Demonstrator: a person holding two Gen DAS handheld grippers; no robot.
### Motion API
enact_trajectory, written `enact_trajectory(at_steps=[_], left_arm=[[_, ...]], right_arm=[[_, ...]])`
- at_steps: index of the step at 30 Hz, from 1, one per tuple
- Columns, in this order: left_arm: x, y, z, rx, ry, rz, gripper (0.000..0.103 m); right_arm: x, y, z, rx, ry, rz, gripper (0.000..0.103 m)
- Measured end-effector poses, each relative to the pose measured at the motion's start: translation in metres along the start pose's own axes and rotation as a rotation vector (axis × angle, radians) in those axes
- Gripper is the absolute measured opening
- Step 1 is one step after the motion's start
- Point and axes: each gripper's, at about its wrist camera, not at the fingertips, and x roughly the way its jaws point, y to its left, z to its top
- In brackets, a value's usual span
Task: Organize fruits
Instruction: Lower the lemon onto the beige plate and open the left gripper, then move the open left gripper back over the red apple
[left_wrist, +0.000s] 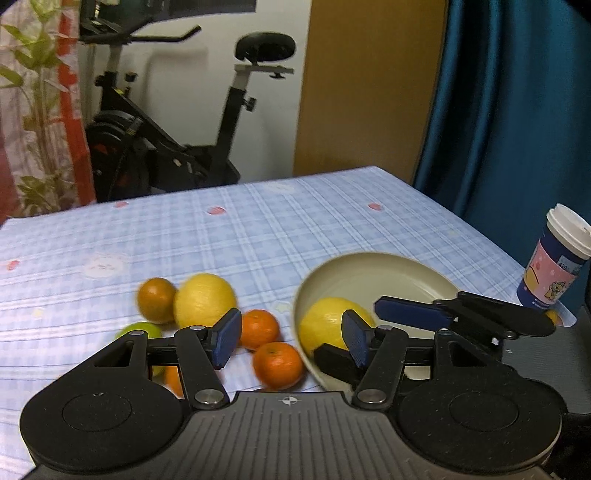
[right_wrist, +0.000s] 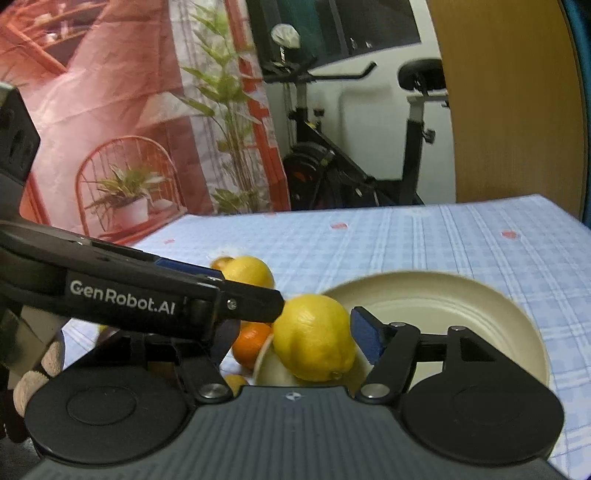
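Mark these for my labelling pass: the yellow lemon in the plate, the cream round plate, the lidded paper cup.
yellow lemon (right_wrist: 312, 338), right wrist view, middle of its peel
cream round plate (left_wrist: 384, 280), left wrist view, bare inner floor
lidded paper cup (left_wrist: 554, 271), left wrist view, printed sleeve

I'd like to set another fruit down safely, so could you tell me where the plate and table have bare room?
The plate is bare right of the lemon at its left rim. The tablecloth is free beyond the plate toward the far edge. It is crowded left of the plate, where oranges and a second lemon cluster.
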Motion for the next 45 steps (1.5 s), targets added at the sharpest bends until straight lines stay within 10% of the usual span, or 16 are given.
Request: enact_trajectory(at_steps=[24,38,45], left_arm=[[-0.065,0.058,-0.025,-0.214,-0.031,0.119,0.062],[-0.054,0.055,-0.042,-0.208,-0.011,0.058,0.061],[-0.052,0.054,-0.044,-0.190,-0.019,0.057,0.043]], right_arm=[[-0.012,0.028,0.000,-0.106,0.013,0.119,0.070],[-0.001,0.038,-0.010,-0.149,0.070,0.171,0.070],[0.010,0.046,-0.009,-0.198,0.047,0.187,0.067]])
